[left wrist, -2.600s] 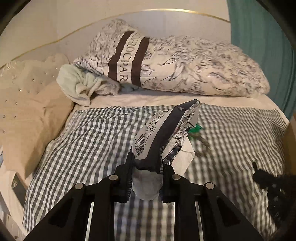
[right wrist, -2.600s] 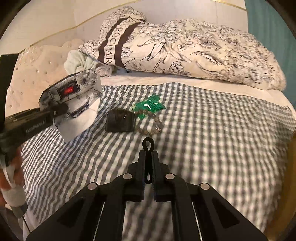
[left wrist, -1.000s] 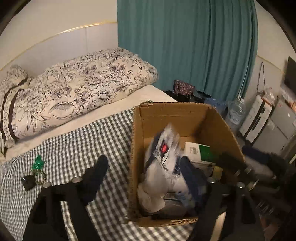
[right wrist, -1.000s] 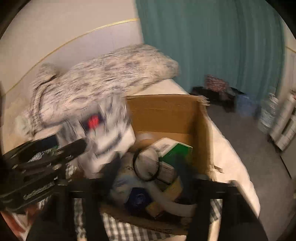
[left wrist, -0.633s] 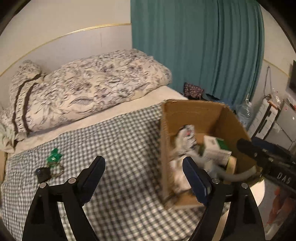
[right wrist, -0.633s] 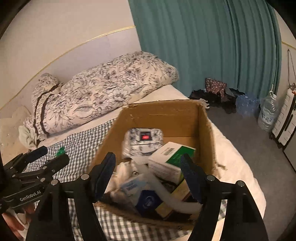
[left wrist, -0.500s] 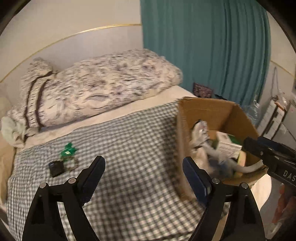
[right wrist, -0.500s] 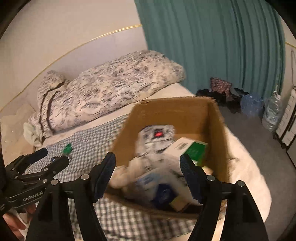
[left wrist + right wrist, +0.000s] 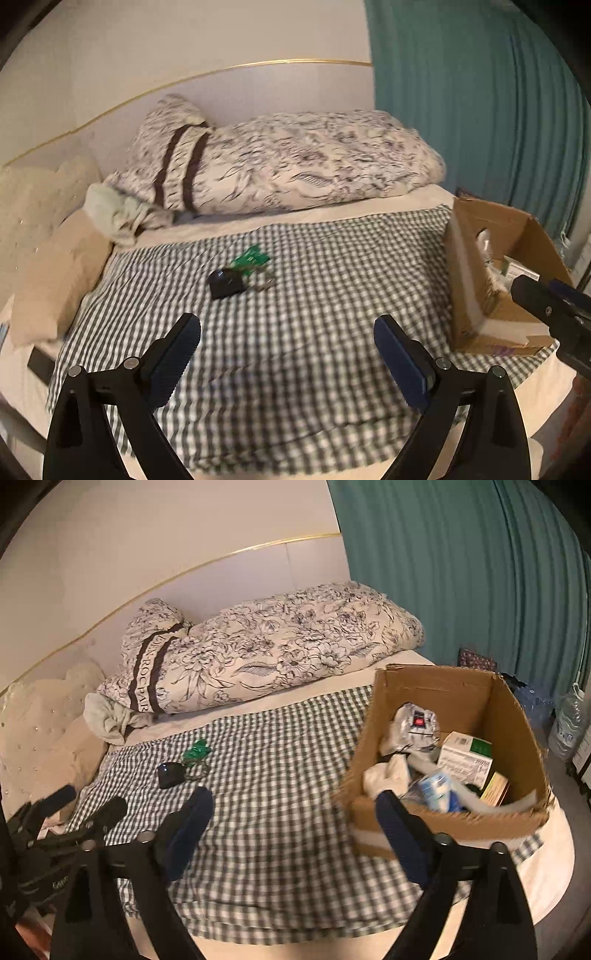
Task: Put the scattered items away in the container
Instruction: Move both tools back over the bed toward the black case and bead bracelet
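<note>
A cardboard box stands on the right of the checked bedspread and holds a floral pouch, a green-and-white carton and several other items. The box also shows at the right edge of the left wrist view. A black key fob with keys and a green tag lies mid-bed, also in the right wrist view. My left gripper is open and empty above the bedspread, short of the fob. My right gripper is open and empty, left of the box.
A floral pillow and a pale green cloth lie at the back. Cream cushions sit at the left. A teal curtain hangs at the right, with water bottles on the floor.
Both grippers opened over the box; the floral pouch and a dark ring dropped in. Both views have since swung left, back toward the fob on the bed.
</note>
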